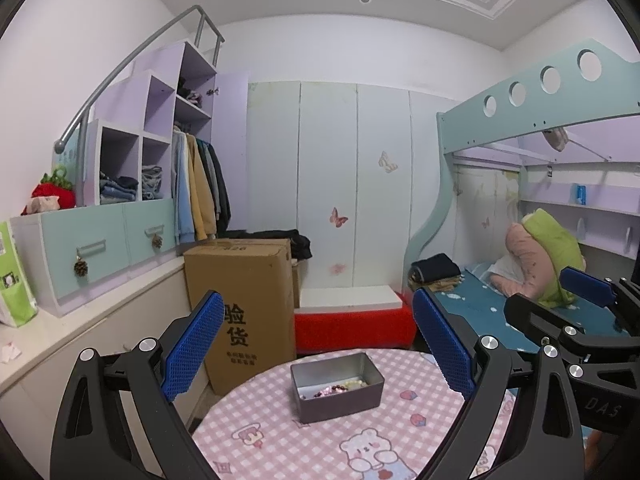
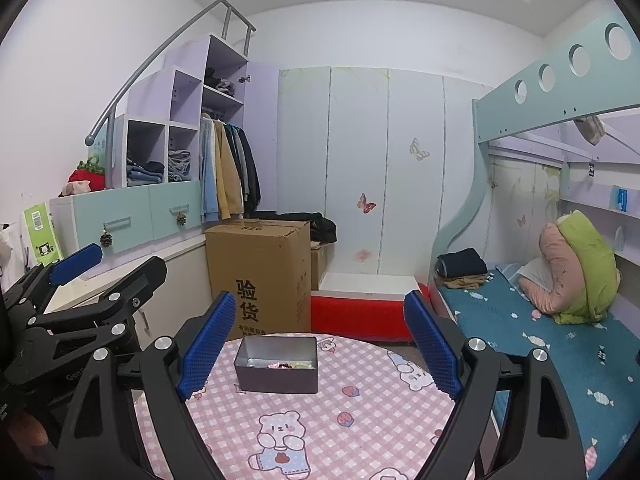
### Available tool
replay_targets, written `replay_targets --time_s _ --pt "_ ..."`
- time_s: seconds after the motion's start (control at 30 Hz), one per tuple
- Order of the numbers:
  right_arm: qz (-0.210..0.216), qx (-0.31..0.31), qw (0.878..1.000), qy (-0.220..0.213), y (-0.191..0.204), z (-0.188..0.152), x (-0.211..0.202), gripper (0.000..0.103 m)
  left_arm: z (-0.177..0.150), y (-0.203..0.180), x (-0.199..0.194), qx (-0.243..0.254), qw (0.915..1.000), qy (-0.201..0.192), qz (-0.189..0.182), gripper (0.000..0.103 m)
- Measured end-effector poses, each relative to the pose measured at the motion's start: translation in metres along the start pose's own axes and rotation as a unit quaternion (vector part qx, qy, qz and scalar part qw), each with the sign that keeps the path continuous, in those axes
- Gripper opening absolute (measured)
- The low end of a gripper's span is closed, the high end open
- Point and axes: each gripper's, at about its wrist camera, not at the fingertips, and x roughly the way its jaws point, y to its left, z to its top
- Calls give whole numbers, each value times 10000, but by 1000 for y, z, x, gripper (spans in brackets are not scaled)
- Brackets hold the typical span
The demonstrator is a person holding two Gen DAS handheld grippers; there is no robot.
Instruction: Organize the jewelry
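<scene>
A grey metal box (image 1: 340,400) (image 2: 276,376) stands on the round table with a pink checked bear cloth (image 1: 280,440) (image 2: 360,420). Jewelry (image 1: 340,388) (image 2: 290,365), pink, dark red and pale beads, lies on the box's floor. My left gripper (image 1: 320,354) hovers above the table's near side, open, blue pads wide apart and nothing between them. My right gripper (image 2: 320,350) is open too, framing the box from behind, with nothing between its pads. Each gripper also shows at the other view's edge: the right one (image 1: 560,300), the left one (image 2: 104,272).
A tall cardboard box (image 1: 244,308) (image 2: 264,276) stands on the floor beyond the table. A red bench (image 1: 352,328) lies behind it. A bunk bed with a blue sheet (image 2: 540,328) runs along the right. Drawers and shelves (image 1: 100,248) line the left wall.
</scene>
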Motion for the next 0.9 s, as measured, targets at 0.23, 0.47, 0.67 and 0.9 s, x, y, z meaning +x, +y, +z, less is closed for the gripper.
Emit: replay_targets --time_s 0.23,0.47,0.67,0.9 --pt "-10 39 10000 45 -1 -2 2 84 -2 -1 4 21 10000 39 -27 92" --pt "-14 42 10000 62 -2 -2 3 84 -1 -1 6 31 10000 58 -40 92" --pt "-7 66 9999 95 -2 -4 4 84 -2 1 7 26 9999 80 -62 92" --pt "-7 72 9999 104 -2 -5 4 84 -2 1 8 33 9999 87 -58 92"
